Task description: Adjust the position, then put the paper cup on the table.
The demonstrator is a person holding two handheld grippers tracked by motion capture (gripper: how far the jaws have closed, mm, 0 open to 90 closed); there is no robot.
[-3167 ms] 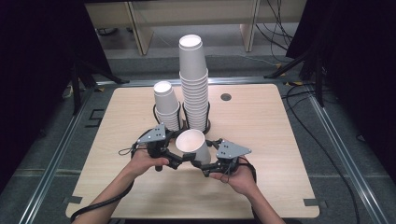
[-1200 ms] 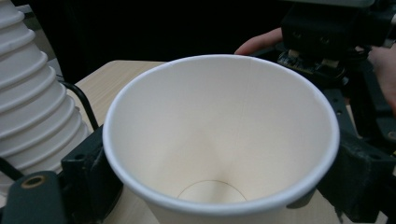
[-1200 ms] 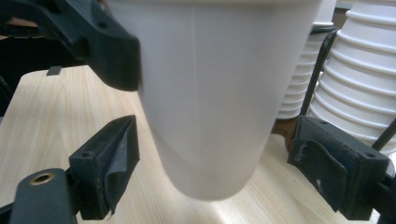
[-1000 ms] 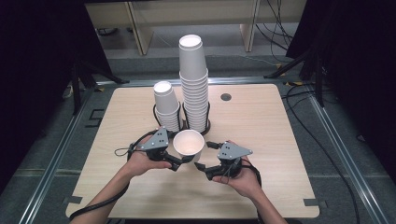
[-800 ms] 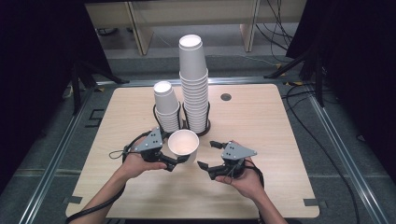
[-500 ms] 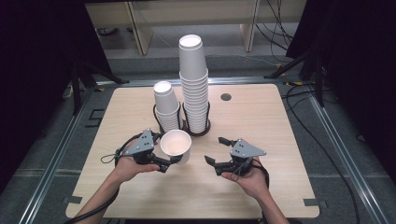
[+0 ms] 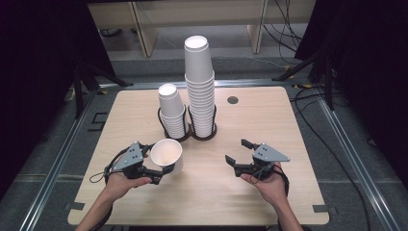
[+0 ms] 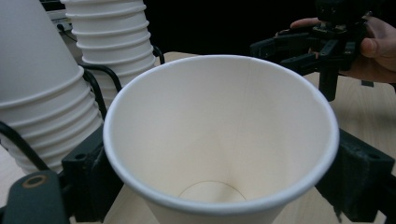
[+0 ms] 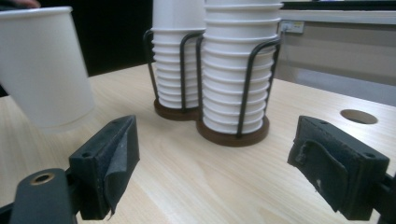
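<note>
Jaws of the left gripper (image 7: 166,169) are clamping a white paper cup (image 7: 167,154) just above the wooden table (image 7: 288,120), while the right gripper (image 7: 239,155) is gaping empty nearby.

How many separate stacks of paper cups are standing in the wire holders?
2: a short stack in the left holder and a tall stack in the right holder, at the table's middle. One loose cup sits in the left gripper.

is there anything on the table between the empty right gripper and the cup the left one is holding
Nothing visible. The left gripper is shut on the paper cup, and the open right gripper faces it across bare table. The two cup stacks in their wire holder stand farther back, off that line.
</note>
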